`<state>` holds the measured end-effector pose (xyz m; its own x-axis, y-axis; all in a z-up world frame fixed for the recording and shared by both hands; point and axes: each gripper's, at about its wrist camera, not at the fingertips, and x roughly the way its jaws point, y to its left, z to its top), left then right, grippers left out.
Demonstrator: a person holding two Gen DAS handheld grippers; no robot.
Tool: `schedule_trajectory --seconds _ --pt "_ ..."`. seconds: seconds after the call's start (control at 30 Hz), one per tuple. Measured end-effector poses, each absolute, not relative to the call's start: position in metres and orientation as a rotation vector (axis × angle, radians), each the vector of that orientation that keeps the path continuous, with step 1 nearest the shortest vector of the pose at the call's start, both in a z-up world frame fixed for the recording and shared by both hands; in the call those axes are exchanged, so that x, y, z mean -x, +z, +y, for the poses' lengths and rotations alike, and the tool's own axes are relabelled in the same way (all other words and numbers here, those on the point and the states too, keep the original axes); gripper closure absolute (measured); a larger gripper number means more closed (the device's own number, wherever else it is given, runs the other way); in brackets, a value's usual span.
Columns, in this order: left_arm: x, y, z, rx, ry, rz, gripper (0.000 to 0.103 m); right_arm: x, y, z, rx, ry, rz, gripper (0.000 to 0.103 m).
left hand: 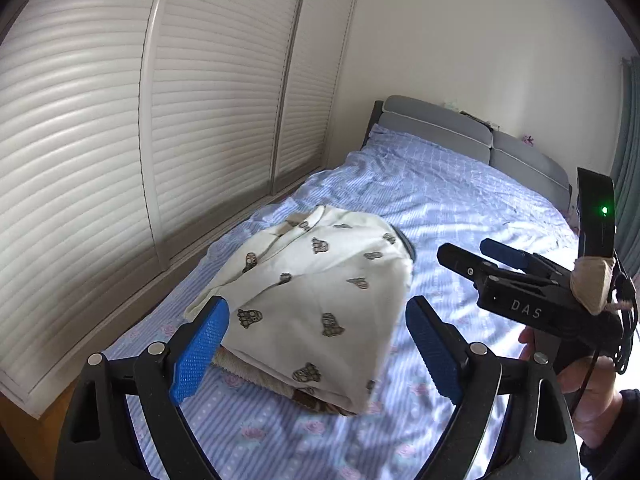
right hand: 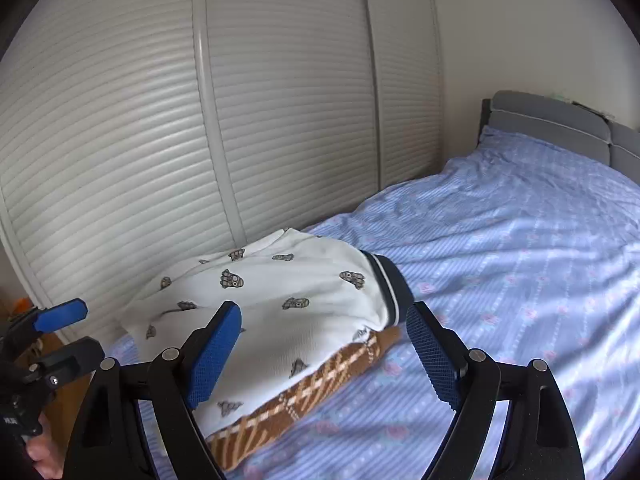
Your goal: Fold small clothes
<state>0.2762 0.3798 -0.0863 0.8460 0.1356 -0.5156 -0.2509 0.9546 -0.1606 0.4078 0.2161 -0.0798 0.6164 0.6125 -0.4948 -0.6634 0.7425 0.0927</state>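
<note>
Along the left side of the bed stand white louvred wardrobe doors, close to the mattress edge. Near that left edge, at the foot end of the bed, lies a white garment printed with small grey-brown figures, folded into a compact bundle with a dark striped cuff or collar at its far right end. It rests on top of a brown plaid garment, whose edge shows under its near side. Both lie on the blue striped sheet with pink flowers.

The left gripper hovers over the near end of the white garment, its jaws spread wide on either side of the bundle; whether the left blue pad touches the cloth cannot be told. To its right the right gripper hangs above the sheet beside the garment, its jaws also apart and holding nothing. In its own view the right gripper frames the bundle's near right corner. The grey padded headboard stands at the far end of the bed.
</note>
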Motion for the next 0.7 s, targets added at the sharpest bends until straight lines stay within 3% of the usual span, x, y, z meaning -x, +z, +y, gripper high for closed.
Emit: schedule_trajectory --seconds 0.3,0.7 --pt "-0.188 -0.014 0.273 0.105 0.098 0.489 0.001 -0.263 -0.008 0.082 0.115 0.497 0.431 0.017" --pt "-0.084 0.004 0.110 0.048 -0.094 0.502 0.000 -0.071 0.036 -0.112 0.081 0.116 0.365 0.001"
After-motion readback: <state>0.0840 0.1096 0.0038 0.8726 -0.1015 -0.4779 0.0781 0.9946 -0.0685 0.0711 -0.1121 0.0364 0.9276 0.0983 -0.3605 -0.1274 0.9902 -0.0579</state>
